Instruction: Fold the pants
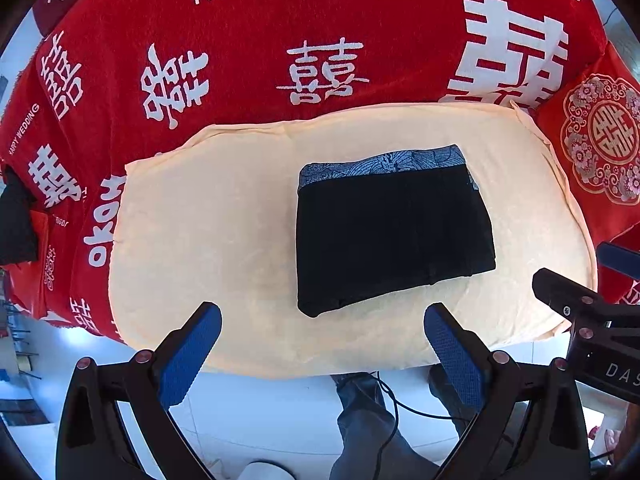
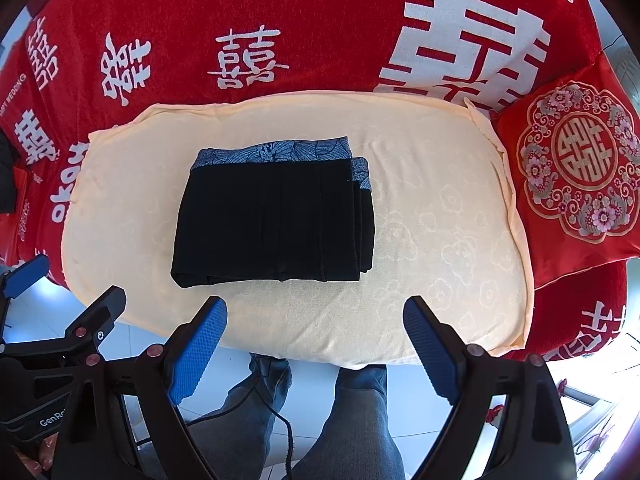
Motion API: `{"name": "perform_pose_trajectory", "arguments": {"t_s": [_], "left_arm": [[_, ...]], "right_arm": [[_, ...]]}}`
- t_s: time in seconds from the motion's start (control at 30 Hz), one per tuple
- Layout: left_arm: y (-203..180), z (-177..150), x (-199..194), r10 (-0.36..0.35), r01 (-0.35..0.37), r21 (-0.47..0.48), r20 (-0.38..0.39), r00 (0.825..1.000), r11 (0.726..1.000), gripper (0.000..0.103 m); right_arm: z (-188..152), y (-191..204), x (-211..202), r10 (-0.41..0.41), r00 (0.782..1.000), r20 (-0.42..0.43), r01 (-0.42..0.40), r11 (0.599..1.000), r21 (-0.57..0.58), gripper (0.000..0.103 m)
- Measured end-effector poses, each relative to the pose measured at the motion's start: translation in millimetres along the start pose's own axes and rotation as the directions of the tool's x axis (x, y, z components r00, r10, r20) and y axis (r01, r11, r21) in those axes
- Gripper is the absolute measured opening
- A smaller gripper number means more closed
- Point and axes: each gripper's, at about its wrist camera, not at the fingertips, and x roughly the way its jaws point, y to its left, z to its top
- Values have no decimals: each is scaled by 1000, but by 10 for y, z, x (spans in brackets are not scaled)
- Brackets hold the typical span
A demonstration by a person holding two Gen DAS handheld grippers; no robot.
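1. Nearest in both wrist views are the person's jean-clad legs (image 2: 352,420) on a pale tiled floor, with a black cable (image 2: 280,412) trailing between them.
2. The left gripper (image 1: 322,320) hangs over the front edge of the cushion with its blue-padded fingers (image 1: 192,354) spread wide and nothing between them.
3. The right gripper (image 2: 316,312) is likewise spread apart and empty (its tips sit just short of the garment); in the left wrist view it shows at the right edge (image 1: 576,292).
4. The cream cushion (image 2: 440,240) carries a faint cloud pattern and lies on the red sofa cover.
5. The pants (image 2: 276,216) rest on the cushion as a compact black rectangle, several layers stacked, with the grey-blue patterned waistband (image 2: 276,152) along the far edge. Neither gripper touches them.
6. To the right leans a red embroidered pillow (image 2: 576,160), just beside the cushion.
7. Farthest is the red blanket (image 2: 320,28) with white characters and "THE BIG DAY" lettering.
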Motion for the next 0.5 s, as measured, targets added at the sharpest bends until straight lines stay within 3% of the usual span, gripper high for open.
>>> {"name": "perform_pose_trajectory", "arguments": {"t_s": [0.5], "left_arm": [[12,25,46,-16,16,-25,-12,1000,1000,101]], "right_arm": [[-15,8,5,-1,1000,-3,1,1000,8,92]]}}
